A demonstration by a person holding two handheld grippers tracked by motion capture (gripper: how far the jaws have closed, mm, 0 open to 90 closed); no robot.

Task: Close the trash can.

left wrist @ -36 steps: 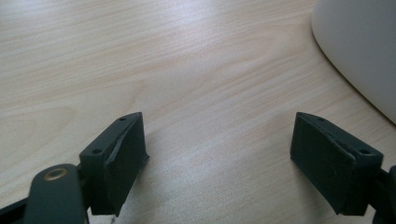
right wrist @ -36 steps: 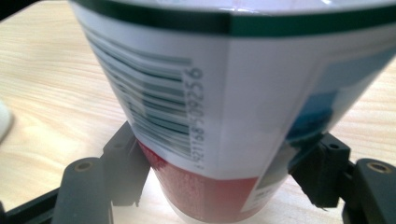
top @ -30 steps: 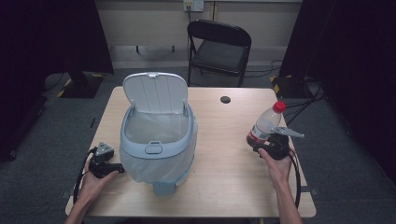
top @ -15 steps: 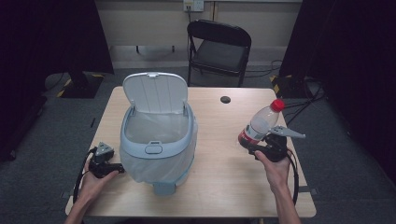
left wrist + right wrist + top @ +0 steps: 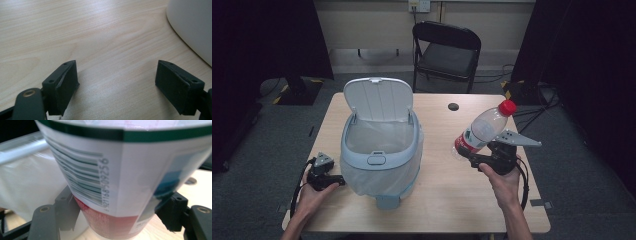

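Note:
A clear plastic bottle (image 5: pixel 483 130) with a red cap and a red-and-white label hangs tilted above the right half of the table, cap up and to the right. My right gripper (image 5: pixel 466 153) is shut on its lower body; in the right gripper view both pads press the label of the bottle (image 5: pixel 117 180). A pale blue bin (image 5: pixel 379 150) with a white liner and its lid raised stands left of centre. My left gripper (image 5: pixel 337 181) lies low at the bin's left foot, open, with bare wood between the black jaws of the left gripper (image 5: pixel 116 87).
A wooden table (image 5: pixel 447 200) carries everything. A small dark round hole (image 5: pixel 453 106) marks its far edge. A black folding chair (image 5: pixel 446 55) stands behind the table. The bin's pale wall (image 5: pixel 192 22) curves close to the left gripper's right side.
My right gripper has lifted the bottle off the table and carried it left toward the bin, tilting it more. The left hand has stayed put.

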